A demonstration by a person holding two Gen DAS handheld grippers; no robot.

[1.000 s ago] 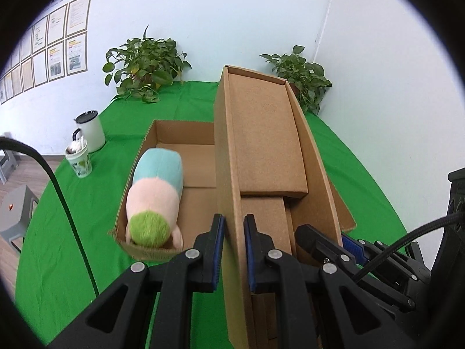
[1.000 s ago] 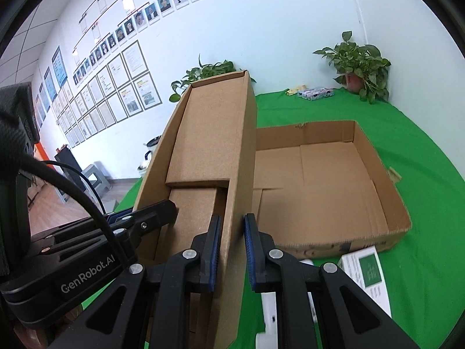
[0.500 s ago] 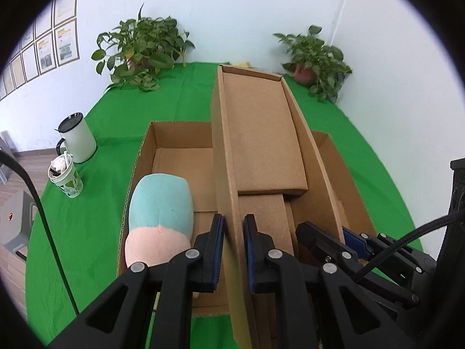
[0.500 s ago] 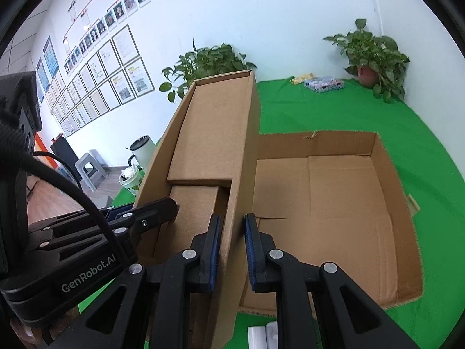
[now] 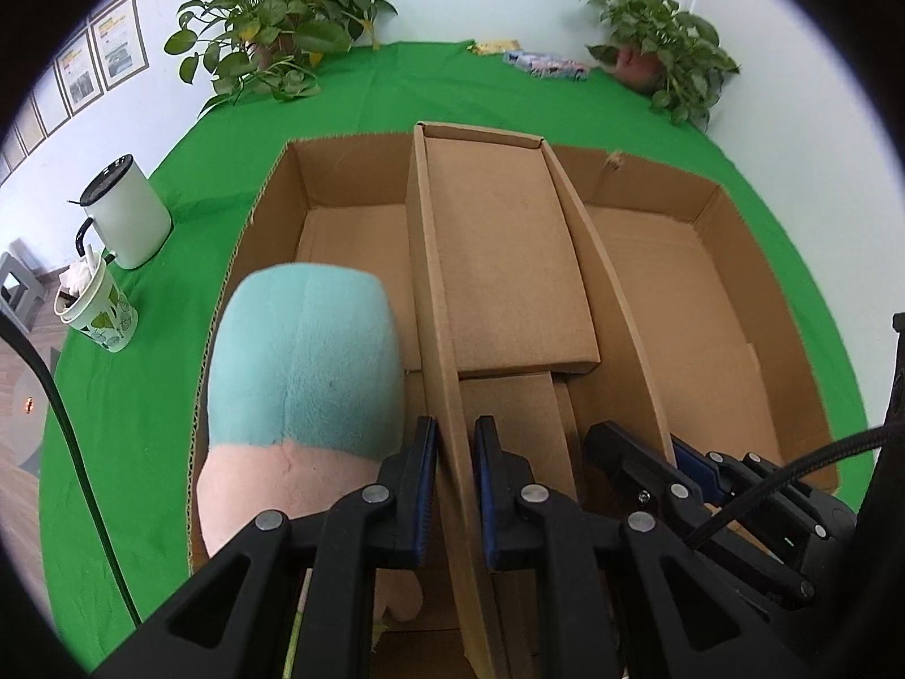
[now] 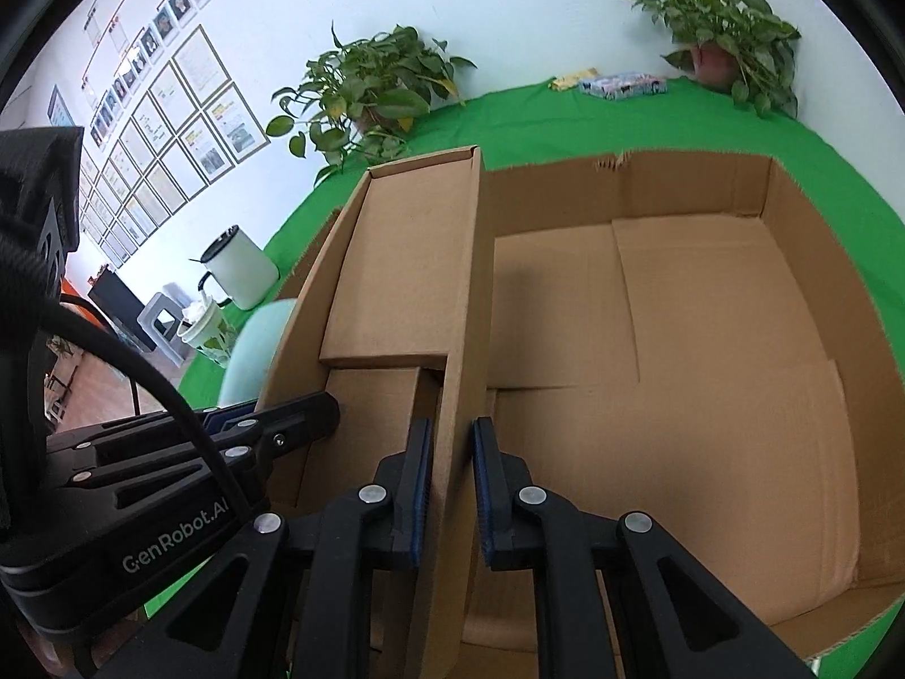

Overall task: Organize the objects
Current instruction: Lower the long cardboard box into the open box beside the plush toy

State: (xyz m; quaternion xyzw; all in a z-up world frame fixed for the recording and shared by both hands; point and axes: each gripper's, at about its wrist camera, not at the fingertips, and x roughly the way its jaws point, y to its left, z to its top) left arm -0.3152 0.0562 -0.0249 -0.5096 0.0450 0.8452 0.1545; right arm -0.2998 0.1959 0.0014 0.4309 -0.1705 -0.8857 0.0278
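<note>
Grippers angle steeply downward, left gripper [image 5: 455, 486] and right gripper [image 6: 452, 486] each clenched on a side wall of the narrow cardboard box [image 5: 509, 260]. It sits inside the large open carton [image 6: 792, 294], just beside a plush toy [image 5: 300, 351].

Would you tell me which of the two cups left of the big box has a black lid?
The taller white mug with the handle, farther back; the leaf-patterned paper cup is lidless.

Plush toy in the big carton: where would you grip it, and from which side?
Grip the plush toy across its rounded blue body, coming from above. It lies lengthwise along the left wall of the large carton, with the narrow box close on its right, so only the top is open.
</note>
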